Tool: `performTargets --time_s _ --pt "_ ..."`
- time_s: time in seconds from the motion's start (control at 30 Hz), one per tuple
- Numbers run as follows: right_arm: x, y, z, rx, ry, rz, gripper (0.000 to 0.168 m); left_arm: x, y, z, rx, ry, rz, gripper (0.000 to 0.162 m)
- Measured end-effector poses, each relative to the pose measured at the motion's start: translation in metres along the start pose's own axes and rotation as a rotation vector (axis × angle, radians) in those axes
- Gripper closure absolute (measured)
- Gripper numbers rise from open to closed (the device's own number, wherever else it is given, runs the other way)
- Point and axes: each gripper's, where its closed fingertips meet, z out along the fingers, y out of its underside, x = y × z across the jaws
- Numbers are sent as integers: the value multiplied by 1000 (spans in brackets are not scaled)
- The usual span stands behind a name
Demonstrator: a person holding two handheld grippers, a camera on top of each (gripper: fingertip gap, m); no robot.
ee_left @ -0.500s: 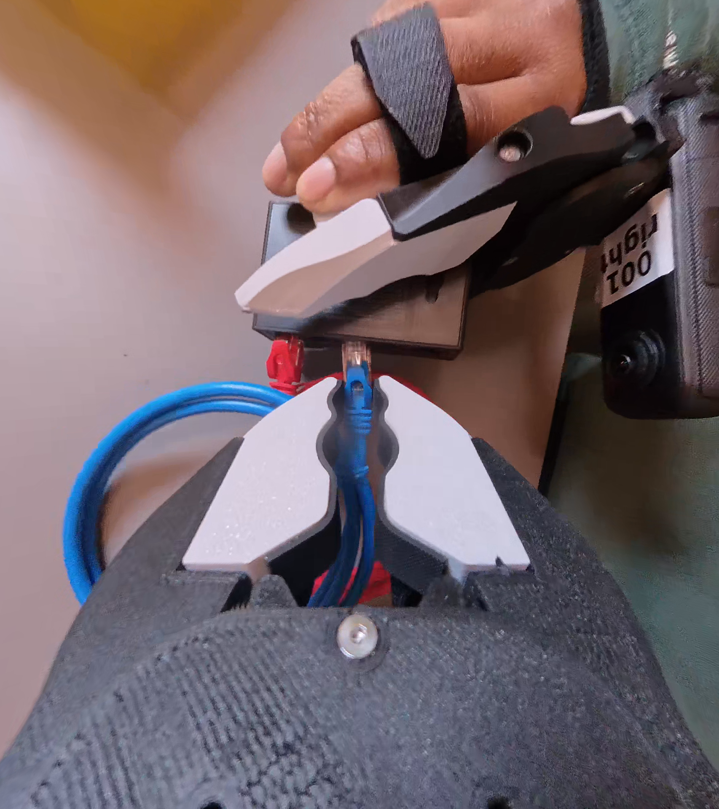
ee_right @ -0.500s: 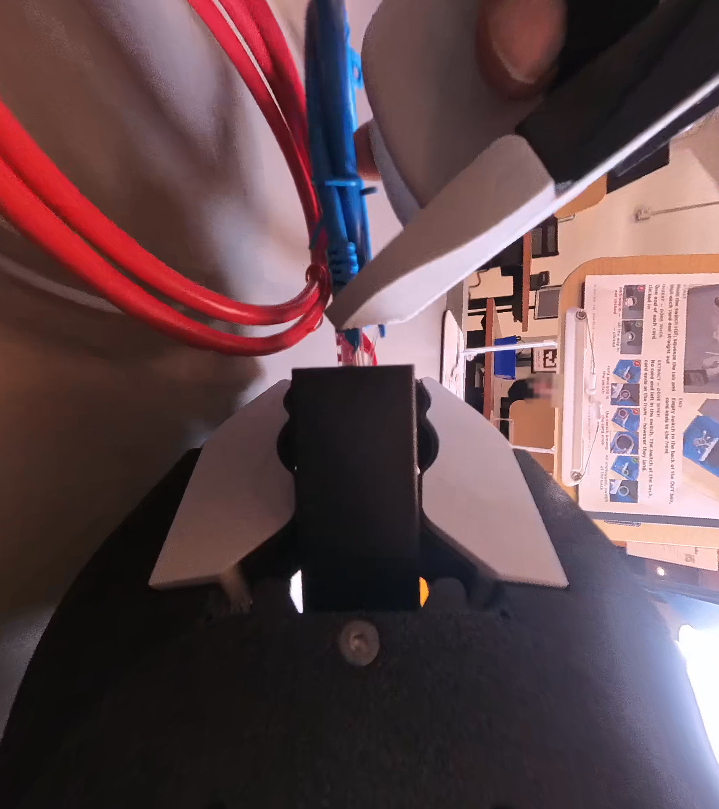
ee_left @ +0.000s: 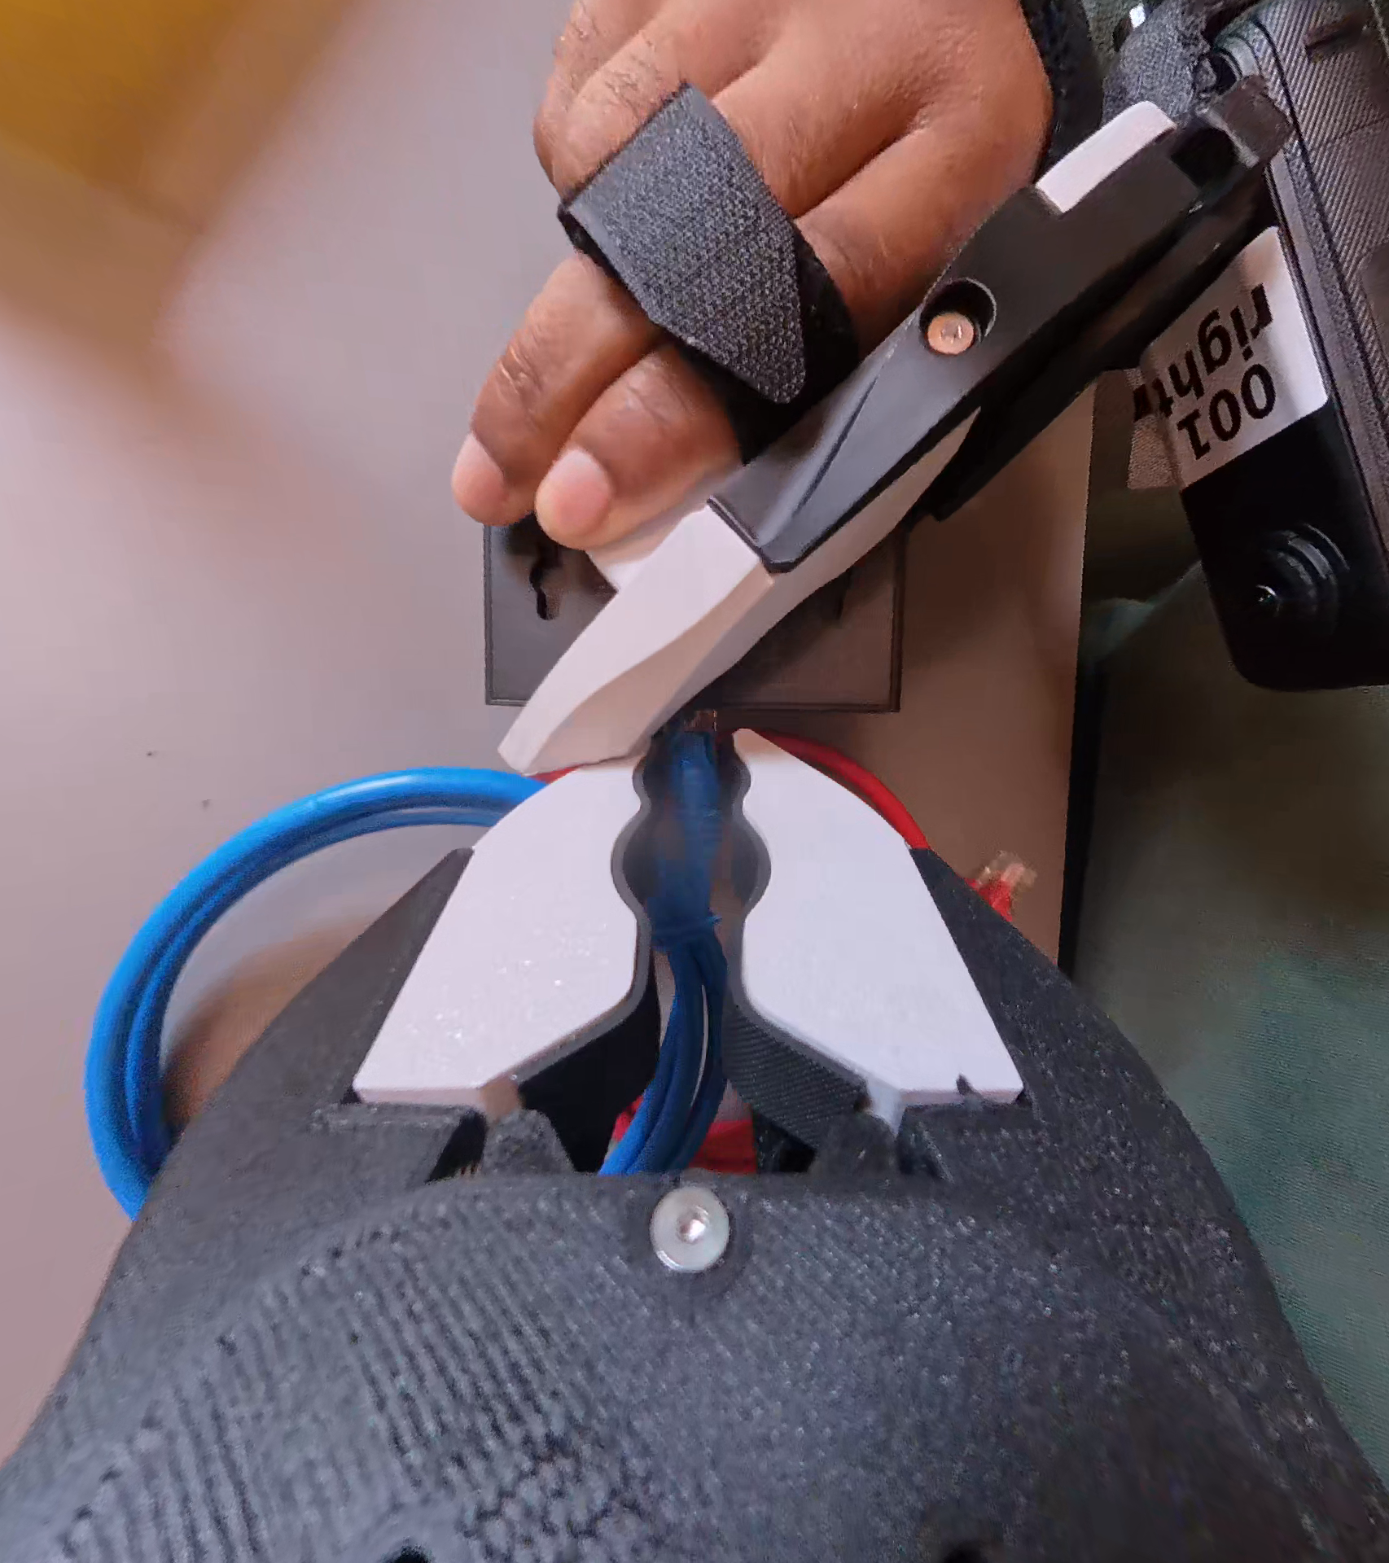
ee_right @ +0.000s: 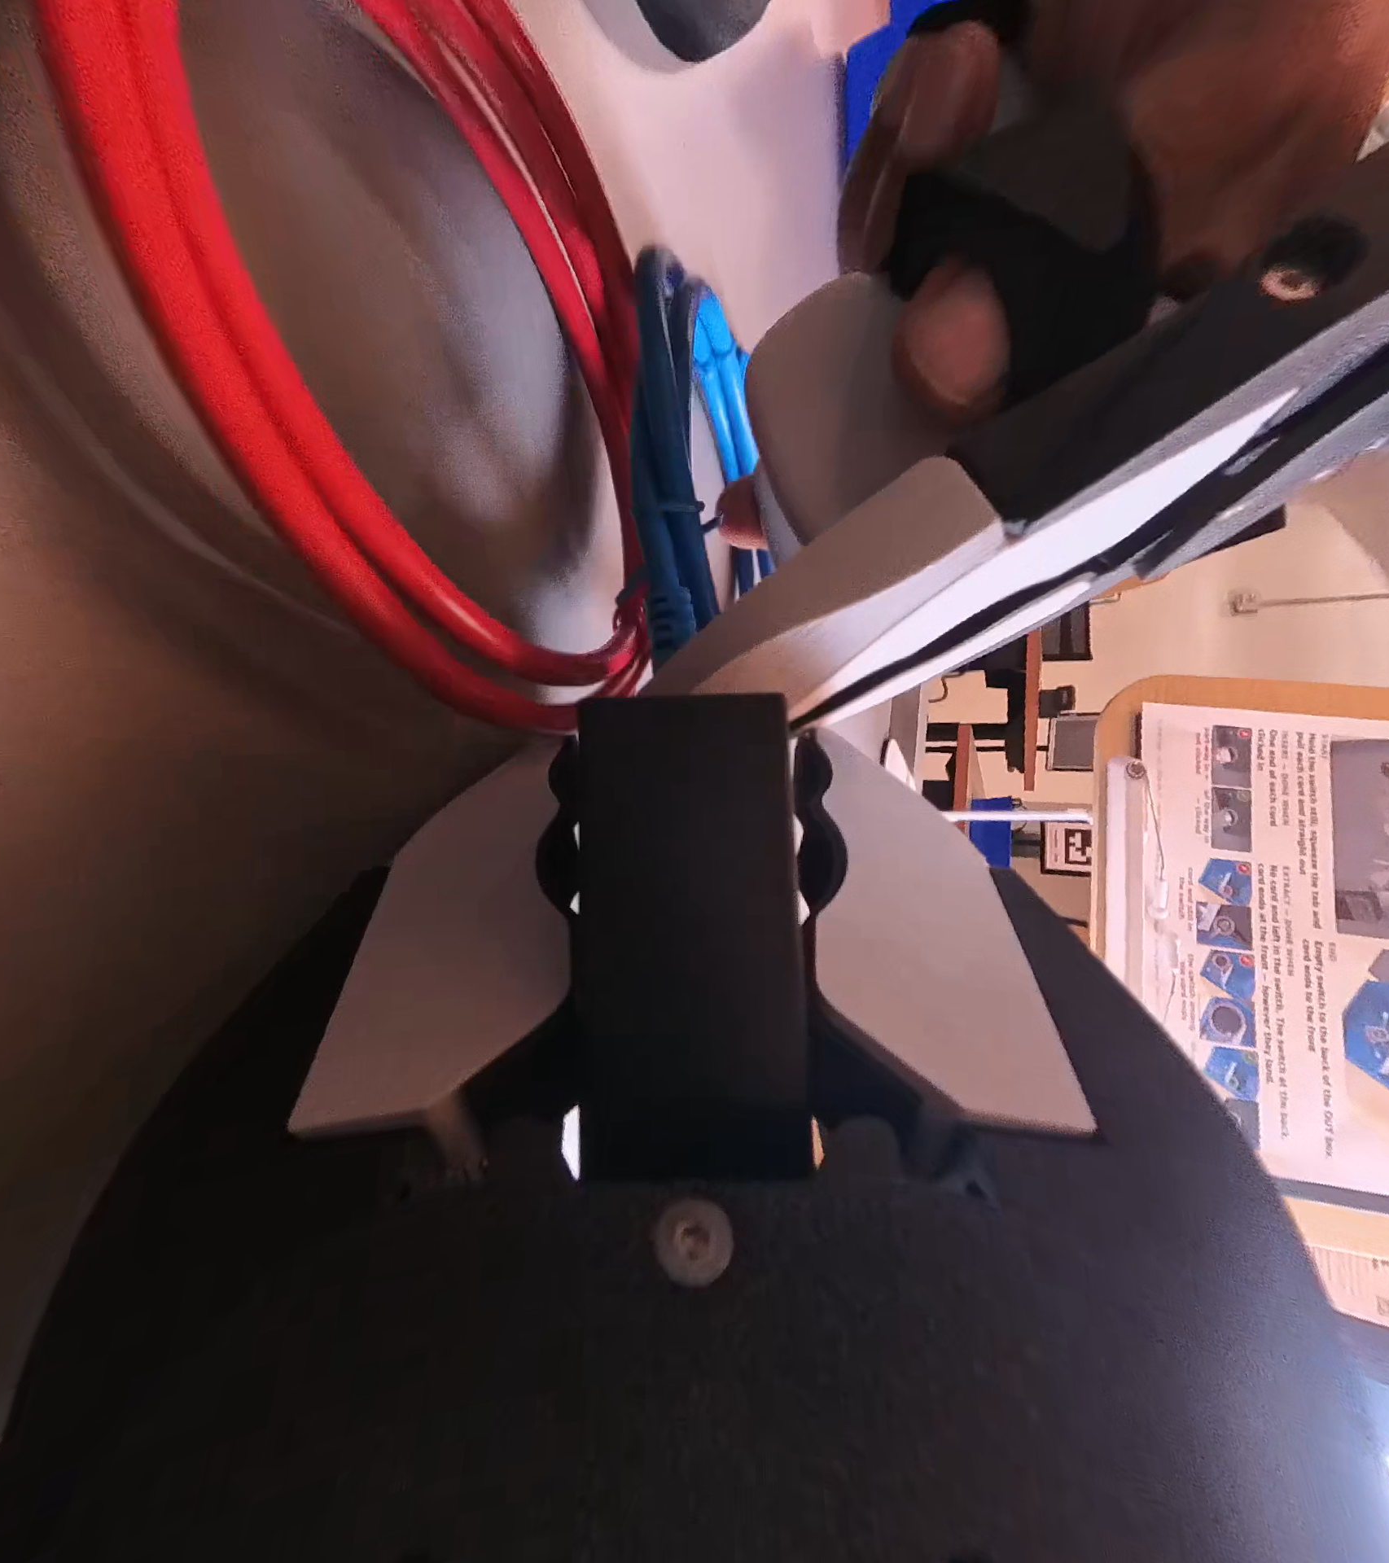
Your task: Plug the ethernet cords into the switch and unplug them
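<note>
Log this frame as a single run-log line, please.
left gripper: shut on blue cord | right gripper: shut on switch | blue plug at switch edge, seating unclear | red cord loose

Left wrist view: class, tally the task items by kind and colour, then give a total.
Black switch: 1
Blue ethernet cord: 1
Red ethernet cord: 1
Tongs: 2, left tongs and right tongs
Total: 5

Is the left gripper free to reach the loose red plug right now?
Probably not. The left gripper is shut on the blue cord at the switch; the red plug lies off to the side, apart. It would have to release first.
</note>
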Motion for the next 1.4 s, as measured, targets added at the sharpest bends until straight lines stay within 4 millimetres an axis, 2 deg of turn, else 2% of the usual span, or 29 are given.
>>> performTargets --time_s 0.03,0.2,0.37,0.5,0.6,0.7,0.77,0.93,1.07,1.17,1.3,1.4 --pt "-1 1 0 1 -4 3 118 -1 -1 1 14 2 2 151" --pt "-3 -1 0 25 -28 16 117 4 2 1 24 16 43 150" --pt "6 27 4 -161 -12 54 116 -3 -4 -7 124 19 -109 150" --pt "8 37 6 -269 -7 65 116 -6 -4 -13 118 -32 -141 150" --pt "6 37 5 -292 -62 75 117 -3 -4 -16 100 -29 -147 150" --pt "2 30 3 -241 -101 59 117 4 -2 -14 57 -29 -120 150" --pt "0 26 1 -199 -96 64 117 7 -2 -12 37 -28 -97 149" --pt "5 29 -3 -188 -81 112 116 6 -9 -15 72 -8 -116 149" --pt "4 36 0 -231 -65 76 116 -4 -5 -10 69 3 -180 150" --pt "5 39 -1 -260 -43 67 116 -21 -2 -11 84 -56 -215 150" --pt "6 42 -1 -300 -26 64 115 -25 -9 -16 133 -32 -252 150" --pt "6 42 -1 -276 -27 62 116 -20 -7 -12 125 3 -223 150"
